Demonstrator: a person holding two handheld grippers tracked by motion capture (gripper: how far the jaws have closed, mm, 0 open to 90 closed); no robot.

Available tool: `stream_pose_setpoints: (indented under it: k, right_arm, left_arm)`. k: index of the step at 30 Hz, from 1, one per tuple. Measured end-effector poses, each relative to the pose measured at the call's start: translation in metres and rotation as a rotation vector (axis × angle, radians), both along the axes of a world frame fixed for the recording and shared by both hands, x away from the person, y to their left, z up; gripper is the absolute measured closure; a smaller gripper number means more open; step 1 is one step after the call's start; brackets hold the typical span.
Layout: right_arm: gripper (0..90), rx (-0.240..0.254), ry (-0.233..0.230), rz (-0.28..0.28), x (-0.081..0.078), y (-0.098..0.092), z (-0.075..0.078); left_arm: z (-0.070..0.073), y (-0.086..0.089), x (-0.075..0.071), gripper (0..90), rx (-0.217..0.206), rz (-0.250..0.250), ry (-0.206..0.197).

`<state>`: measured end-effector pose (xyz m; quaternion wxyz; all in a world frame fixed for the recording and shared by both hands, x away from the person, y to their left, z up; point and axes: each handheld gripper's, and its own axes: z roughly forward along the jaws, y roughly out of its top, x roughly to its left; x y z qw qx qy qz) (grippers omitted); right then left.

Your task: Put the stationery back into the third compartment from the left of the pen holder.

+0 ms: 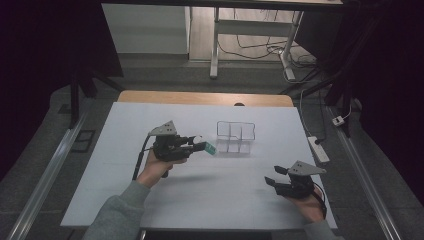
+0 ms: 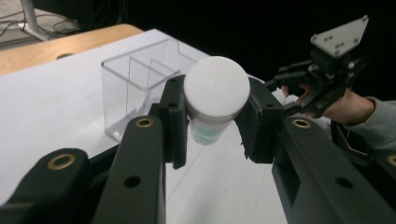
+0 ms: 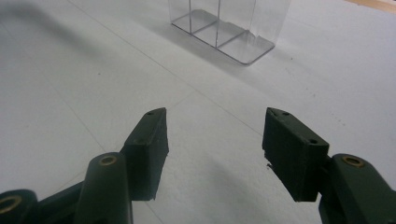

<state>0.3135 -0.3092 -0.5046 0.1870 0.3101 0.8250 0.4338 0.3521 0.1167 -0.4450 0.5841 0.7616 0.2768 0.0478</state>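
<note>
White-capped and round, a small plastic bottle with a teal label (image 2: 212,105) sits clamped between the pads of the left gripper (image 2: 215,116), held above the white counter (image 1: 200,200) with its cap toward that gripper's camera. In the high view the bottle (image 1: 206,146) hangs just left of a clear acrylic organiser with divided compartments (image 1: 236,136), near it but apart. The organiser stands upright toward the far middle of the counter. The right gripper (image 1: 276,176) hovers low over the counter's near right part, well apart from the organiser; its jaws stand partly spread with nothing between them.
</note>
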Motion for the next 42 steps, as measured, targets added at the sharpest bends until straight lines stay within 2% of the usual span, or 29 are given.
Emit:
stream_pose_setpoints:
  k: [2,8,11,18,24,29,33,37,42]
  right_arm:
    - [40.3,-0.006,0.001,0.004,0.0,0.001,-0.001]
    - [40.2,-0.016,-0.003,0.012,0.001,0.002,-0.001]
    - [40.2,-0.015,-0.002,0.009,0.0,0.002,-0.002]
    - [40.0,-0.027,0.0,0.006,0.001,0.001,-0.003]
    - [40.0,-0.026,0.001,-0.001,0.002,0.0,-0.004]
    - [39.9,-0.036,0.005,0.001,0.002,0.0,-0.005]
    - [39.8,-0.041,0.005,0.002,0.002,0.001,-0.005]
    - [39.7,-0.035,0.01,0.0,0.002,0.0,-0.006]
    - [39.5,-0.041,0.011,0.0,0.002,0.0,-0.006]
  left_arm:
    - [0.005,-0.002,0.004,64.7,0.012,0.001,-0.01]
    - [0.023,-0.011,0.015,64.7,0.007,0.006,-0.035]
    - [0.03,-0.016,0.025,64.7,-0.015,0.005,-0.034]
    - [0.042,-0.032,0.046,64.7,0.02,0.008,-0.033]
    - [0.042,-0.05,0.063,64.7,0.04,0.001,-0.014]
    - [0.039,-0.073,0.076,64.7,0.056,-0.024,0.007]
    - [0.037,-0.087,0.086,64.7,0.082,-0.03,0.008]
    - [0.034,-0.095,0.094,64.7,0.078,-0.028,0.027]
    - [0.028,-0.105,0.102,64.6,0.112,-0.023,0.038]
